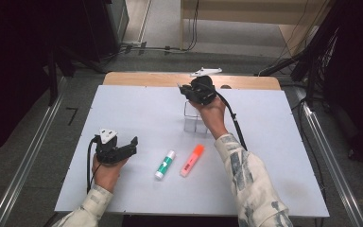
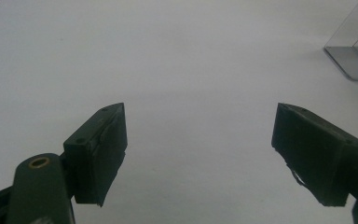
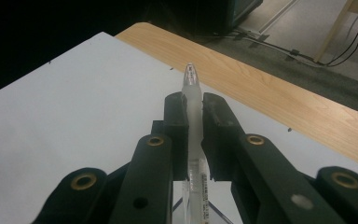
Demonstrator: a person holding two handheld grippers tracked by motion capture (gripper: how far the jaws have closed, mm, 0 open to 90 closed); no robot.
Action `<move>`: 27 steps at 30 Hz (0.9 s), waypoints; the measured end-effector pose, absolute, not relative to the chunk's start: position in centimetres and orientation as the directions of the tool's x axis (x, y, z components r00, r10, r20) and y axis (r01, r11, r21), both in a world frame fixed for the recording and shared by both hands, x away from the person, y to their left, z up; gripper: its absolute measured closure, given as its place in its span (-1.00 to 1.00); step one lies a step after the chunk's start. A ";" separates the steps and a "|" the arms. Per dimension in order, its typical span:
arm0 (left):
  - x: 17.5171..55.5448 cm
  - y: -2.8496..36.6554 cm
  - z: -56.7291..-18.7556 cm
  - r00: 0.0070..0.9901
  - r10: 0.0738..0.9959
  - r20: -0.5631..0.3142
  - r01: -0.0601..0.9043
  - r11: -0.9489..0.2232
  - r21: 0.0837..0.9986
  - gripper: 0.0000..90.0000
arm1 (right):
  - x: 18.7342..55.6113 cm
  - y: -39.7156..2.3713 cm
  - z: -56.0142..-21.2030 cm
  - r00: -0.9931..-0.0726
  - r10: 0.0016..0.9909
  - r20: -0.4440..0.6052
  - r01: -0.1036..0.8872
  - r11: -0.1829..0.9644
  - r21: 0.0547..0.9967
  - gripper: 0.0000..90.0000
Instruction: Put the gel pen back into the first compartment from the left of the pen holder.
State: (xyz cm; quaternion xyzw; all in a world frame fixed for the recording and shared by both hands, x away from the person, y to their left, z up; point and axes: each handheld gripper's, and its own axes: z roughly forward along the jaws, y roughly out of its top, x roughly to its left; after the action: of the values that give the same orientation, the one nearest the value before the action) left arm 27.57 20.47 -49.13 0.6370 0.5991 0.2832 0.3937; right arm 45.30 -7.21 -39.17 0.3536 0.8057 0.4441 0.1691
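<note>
My right gripper [image 1: 185,91] hangs over the far middle of the white table, just above a clear plastic box [image 1: 194,121]. In the right gripper view, the right gripper [image 3: 194,100] is shut on a translucent white pen [image 3: 191,81], whose capped tip pokes out past the jaws. My left gripper [image 1: 131,144] rests low at the near left, open, and nothing lies between its pads [image 2: 106,149]. A white marker with a green label [image 1: 165,164] and an orange highlighter [image 1: 192,160] lie side by side on the table near the front.
The white board [image 1: 123,109] covers a wooden table whose bare strip [image 1: 142,78] runs along the far edge. A corner of the clear box [image 2: 354,51] sits ahead and to the right of the left gripper. Dark equipment and cables stand beyond the table.
</note>
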 end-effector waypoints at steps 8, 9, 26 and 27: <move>27.5 20.5 -49.1 0.123 0.986 -0.113 0.540 0.029 0.841 -0.60 | 45.7 -6.4 -38.9 -0.692 0.720 0.051 0.425 0.348 0.836 0.75; 27.5 20.5 -49.1 0.122 0.986 -0.113 0.540 0.030 0.841 -0.60 | 45.8 -6.2 -38.9 -0.693 0.719 0.050 0.424 0.350 0.836 0.75; 27.5 20.7 -49.1 0.120 0.986 -0.117 0.538 0.035 0.842 -0.60 | 46.2 -5.4 -39.2 -0.691 0.720 0.068 0.426 0.329 0.843 0.75; 27.5 20.7 -49.1 0.120 0.986 -0.116 0.540 0.033 0.841 -0.60 | 46.2 -5.4 -39.2 -0.692 0.719 0.072 0.427 0.326 0.843 0.75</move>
State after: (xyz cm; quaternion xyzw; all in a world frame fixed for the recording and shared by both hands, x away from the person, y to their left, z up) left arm 27.54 20.66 -49.06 0.6355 0.6001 0.2822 0.3954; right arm 46.16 -5.39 -39.20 0.3587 0.7986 0.4562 0.1597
